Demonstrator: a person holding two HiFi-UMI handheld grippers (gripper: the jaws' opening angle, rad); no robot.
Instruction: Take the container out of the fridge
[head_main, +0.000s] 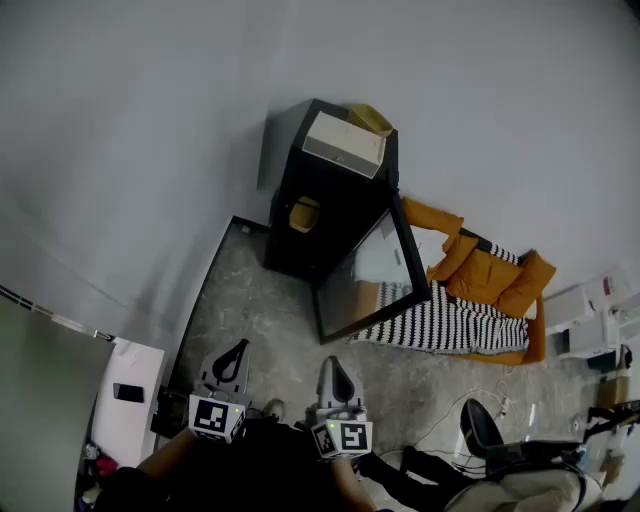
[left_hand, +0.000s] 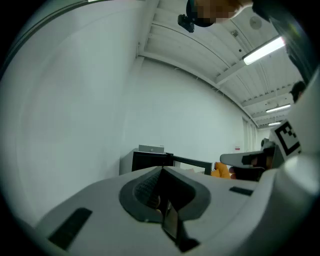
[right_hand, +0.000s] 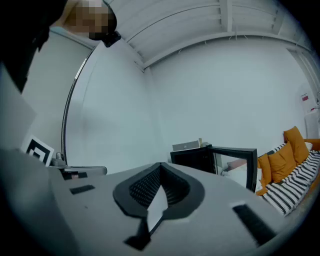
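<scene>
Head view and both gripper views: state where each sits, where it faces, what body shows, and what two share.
Head view: on the person's head, steeply down at the small black fridge, glass door open; forearms, left claw, right claw show.
Left gripper view: on the left claw, level, facing the fridge; its shut jaws show.
Right gripper view: on the right claw, level, facing the fridge; its shut jaws show.
Shared: both gripper views show the fridge.

Staged living corner in a lab-type hall: bare white walls (head_main: 150, 120), ceiling strip lights (left_hand: 263, 50), small black fridge (head_main: 330, 215), orange sofa (head_main: 490, 285), striped blanket (head_main: 450, 325), loose cables (head_main: 455, 415) on floor (head_main: 260, 310).
</scene>
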